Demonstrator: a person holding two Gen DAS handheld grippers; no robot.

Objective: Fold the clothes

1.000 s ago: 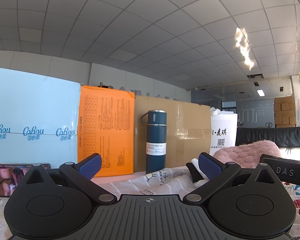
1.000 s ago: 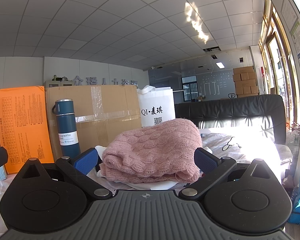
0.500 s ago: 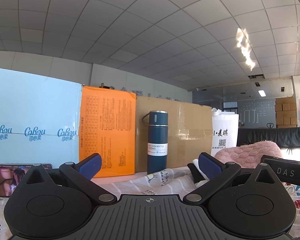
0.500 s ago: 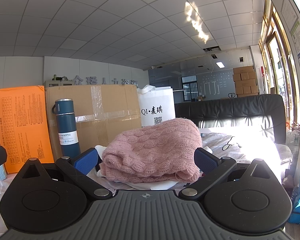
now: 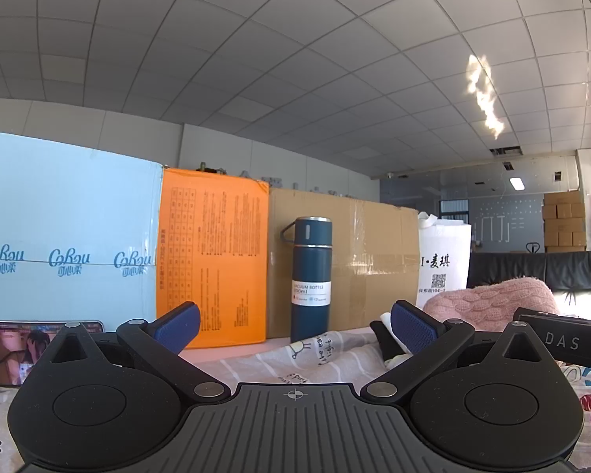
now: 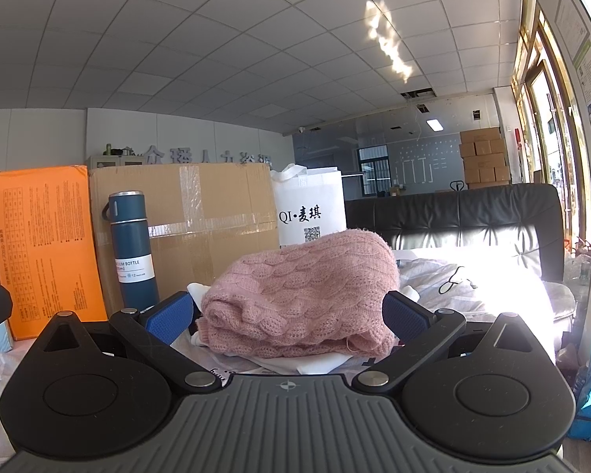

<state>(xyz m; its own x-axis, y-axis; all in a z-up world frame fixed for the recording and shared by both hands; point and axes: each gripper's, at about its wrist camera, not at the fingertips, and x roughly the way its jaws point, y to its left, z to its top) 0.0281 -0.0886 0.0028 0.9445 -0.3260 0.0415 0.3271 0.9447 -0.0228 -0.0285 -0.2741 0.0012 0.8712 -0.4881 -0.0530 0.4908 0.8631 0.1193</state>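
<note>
A folded pink cable-knit sweater (image 6: 303, 295) lies on top of white clothes (image 6: 295, 362) straight ahead in the right wrist view. My right gripper (image 6: 289, 315) is open, its blue pads on either side of the sweater's near edge, not touching it. The sweater also shows at the right in the left wrist view (image 5: 492, 299). My left gripper (image 5: 295, 323) is open and empty, low over the printed bedsheet (image 5: 295, 354). The other gripper's black body (image 5: 563, 341) crosses the right of that view.
A dark blue vacuum bottle (image 5: 311, 276) stands upright on the sheet before a cardboard box (image 5: 366, 268). An orange box (image 5: 212, 264), a light blue box (image 5: 67, 244) and a white bag (image 5: 443, 260) line the back. A phone (image 5: 8, 351) leans at left. A black sofa (image 6: 472, 228) stands at right.
The left wrist view has shifted very slightly, with the bottle and boxes drifting a little right. The right gripper and the sweater have not moved.
</note>
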